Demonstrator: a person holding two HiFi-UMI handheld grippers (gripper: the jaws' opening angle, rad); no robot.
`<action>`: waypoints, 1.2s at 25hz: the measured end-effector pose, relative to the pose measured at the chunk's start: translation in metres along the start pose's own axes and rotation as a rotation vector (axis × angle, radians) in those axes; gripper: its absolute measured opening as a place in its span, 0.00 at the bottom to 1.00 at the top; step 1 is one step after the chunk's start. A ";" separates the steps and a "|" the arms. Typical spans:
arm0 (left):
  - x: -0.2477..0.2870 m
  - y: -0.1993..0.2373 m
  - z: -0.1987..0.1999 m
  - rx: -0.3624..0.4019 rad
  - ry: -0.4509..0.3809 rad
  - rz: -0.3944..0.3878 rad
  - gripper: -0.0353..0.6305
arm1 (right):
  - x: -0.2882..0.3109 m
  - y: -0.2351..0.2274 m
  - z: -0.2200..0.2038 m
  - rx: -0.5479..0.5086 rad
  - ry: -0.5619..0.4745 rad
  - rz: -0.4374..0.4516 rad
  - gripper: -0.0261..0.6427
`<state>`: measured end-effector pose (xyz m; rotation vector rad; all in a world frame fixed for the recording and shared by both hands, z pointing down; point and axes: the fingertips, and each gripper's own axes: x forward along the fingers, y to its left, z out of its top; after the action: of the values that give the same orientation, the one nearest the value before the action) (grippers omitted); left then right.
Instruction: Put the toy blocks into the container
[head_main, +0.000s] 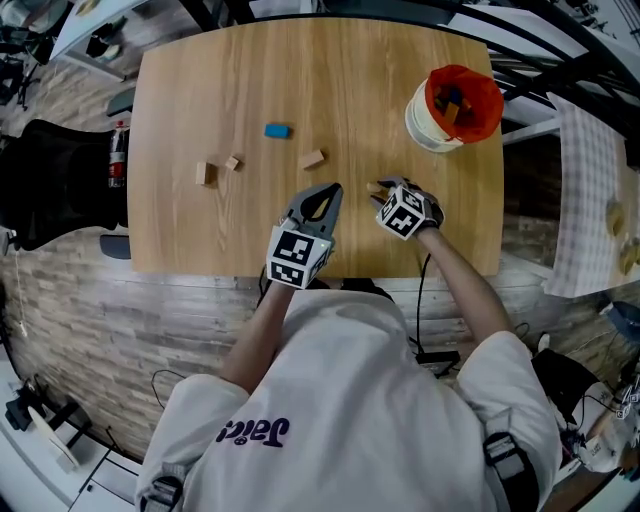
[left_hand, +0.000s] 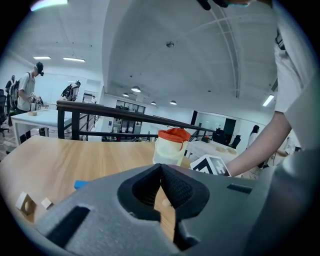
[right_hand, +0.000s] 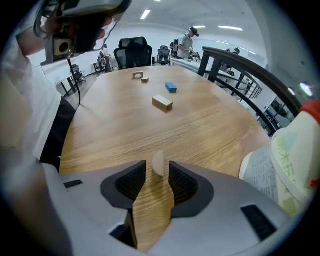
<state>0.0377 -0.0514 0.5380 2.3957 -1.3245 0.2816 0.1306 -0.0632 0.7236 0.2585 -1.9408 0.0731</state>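
A small half-round wooden block (right_hand: 157, 164) stands on the table between the tips of my right gripper (right_hand: 157, 167). The jaws are open, with a narrow gap on each side of the block. In the head view that gripper (head_main: 383, 193) is near the table's front, with the block (head_main: 375, 187) at its tips. My left gripper (head_main: 333, 188) is beside it, shut and empty, its tips (left_hand: 161, 167) meeting. A blue block (head_main: 277, 130), a tan block (head_main: 313, 158) and two small wooden pieces (head_main: 207, 173) lie farther left. The orange-rimmed white container (head_main: 452, 108) stands at the far right corner with blocks inside.
The wooden table (head_main: 160, 250) ends just behind both grippers. A black railing (left_hand: 100, 107) runs past its far side. Office chairs (right_hand: 132, 50) and people at other tables show in the background. A patterned cloth (head_main: 590, 200) hangs beyond the table's right edge.
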 end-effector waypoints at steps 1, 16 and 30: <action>0.000 0.002 0.001 0.000 0.000 0.001 0.06 | 0.002 -0.001 0.000 0.004 0.002 -0.001 0.26; 0.017 0.008 0.030 0.008 -0.039 -0.019 0.06 | -0.053 -0.016 0.032 0.137 -0.166 -0.005 0.17; 0.056 -0.018 0.088 0.074 -0.106 -0.108 0.06 | -0.250 -0.096 0.043 0.195 -0.352 -0.138 0.17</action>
<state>0.0816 -0.1238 0.4738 2.5666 -1.2436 0.1785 0.2008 -0.1273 0.4696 0.5653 -2.2613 0.1331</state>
